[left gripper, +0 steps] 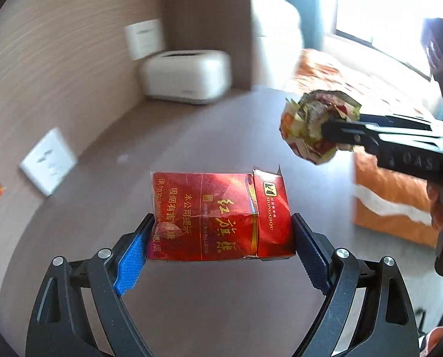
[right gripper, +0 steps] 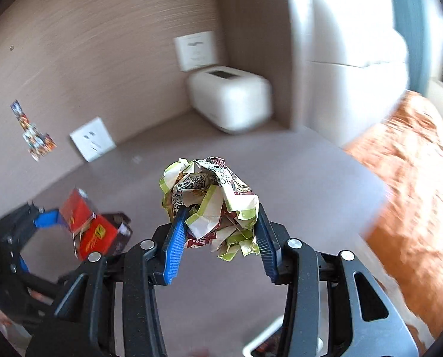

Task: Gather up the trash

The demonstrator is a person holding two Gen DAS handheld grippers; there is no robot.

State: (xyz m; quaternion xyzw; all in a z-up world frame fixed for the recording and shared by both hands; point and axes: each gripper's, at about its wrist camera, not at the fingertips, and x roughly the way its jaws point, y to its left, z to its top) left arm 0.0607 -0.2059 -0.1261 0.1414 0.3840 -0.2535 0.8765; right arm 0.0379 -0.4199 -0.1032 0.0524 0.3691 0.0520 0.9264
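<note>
My left gripper (left gripper: pixel 221 238) is shut on a crushed red cigarette pack (left gripper: pixel 218 214) with gold Chinese lettering and holds it above the brown tabletop (left gripper: pixel 161 136). My right gripper (right gripper: pixel 220 226) is shut on a crumpled paper ball (right gripper: pixel 212 202) printed in green, white and red, also held above the table. In the left wrist view the right gripper (left gripper: pixel 337 132) and the paper ball (left gripper: pixel 313 122) hang at the upper right. In the right wrist view the left gripper (right gripper: pixel 72 226) and the red pack (right gripper: pixel 87 223) show at the lower left.
A white tissue box (left gripper: pixel 188 74) stands in the back corner against the brown wall. White wall sockets (left gripper: pixel 48 160) and a colourful sticker (right gripper: pixel 34 134) are on the wall. An orange bedcover (right gripper: pixel 414 193) lies to the right of the table. A window (left gripper: pixel 385 9) is behind.
</note>
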